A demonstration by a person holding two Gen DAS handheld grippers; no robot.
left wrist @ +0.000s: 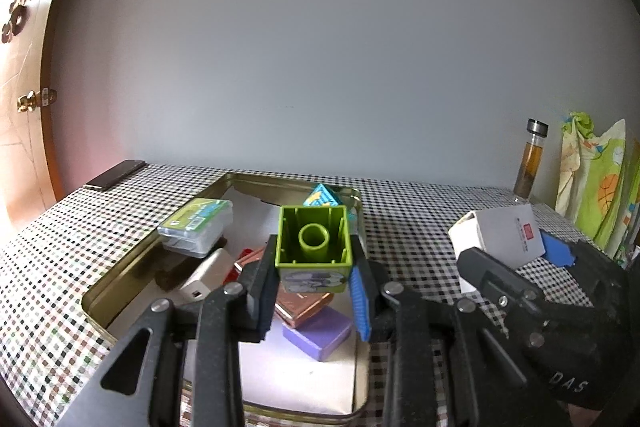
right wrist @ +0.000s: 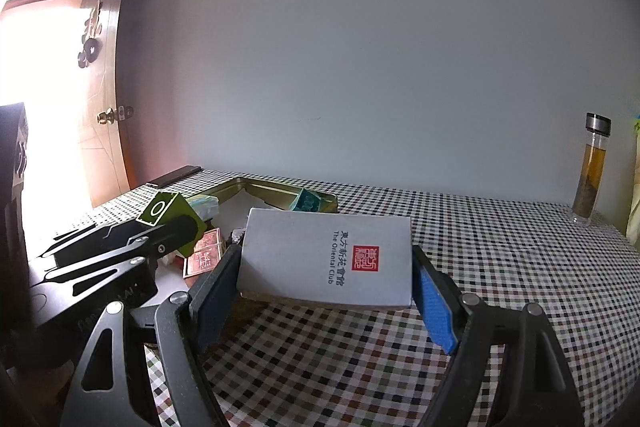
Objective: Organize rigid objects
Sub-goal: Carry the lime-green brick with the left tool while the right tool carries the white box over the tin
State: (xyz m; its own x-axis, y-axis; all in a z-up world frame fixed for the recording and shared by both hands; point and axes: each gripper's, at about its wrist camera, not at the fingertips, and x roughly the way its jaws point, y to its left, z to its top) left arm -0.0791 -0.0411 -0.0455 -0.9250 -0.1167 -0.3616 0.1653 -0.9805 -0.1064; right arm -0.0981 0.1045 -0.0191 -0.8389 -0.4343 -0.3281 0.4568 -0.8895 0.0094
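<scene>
My left gripper [left wrist: 314, 277] is shut on a green toy block [left wrist: 314, 247], hollow side facing the camera, held above the open gold tin [left wrist: 120, 277]. The same green block [right wrist: 170, 217] shows in the right wrist view at left. In the tin lie a clear plastic case [left wrist: 198, 227], a white charger [left wrist: 202, 277], copper-coloured boxes [left wrist: 302, 303], a purple block [left wrist: 320, 335] and a teal box [left wrist: 320, 197]. My right gripper [right wrist: 326, 287] is shut on a white box with a red seal [right wrist: 328, 255], lifted above the checked tablecloth, right of the tin; that white box [left wrist: 500, 235] also appears in the left wrist view.
A dark phone [left wrist: 116, 175] lies at the table's far left corner. A glass bottle with brown liquid [left wrist: 530, 161] stands at the back right beside colourful bags [left wrist: 592, 183]. A wooden door [right wrist: 100, 99] is at left. Checked tablecloth [right wrist: 500, 247] spreads right of the tin.
</scene>
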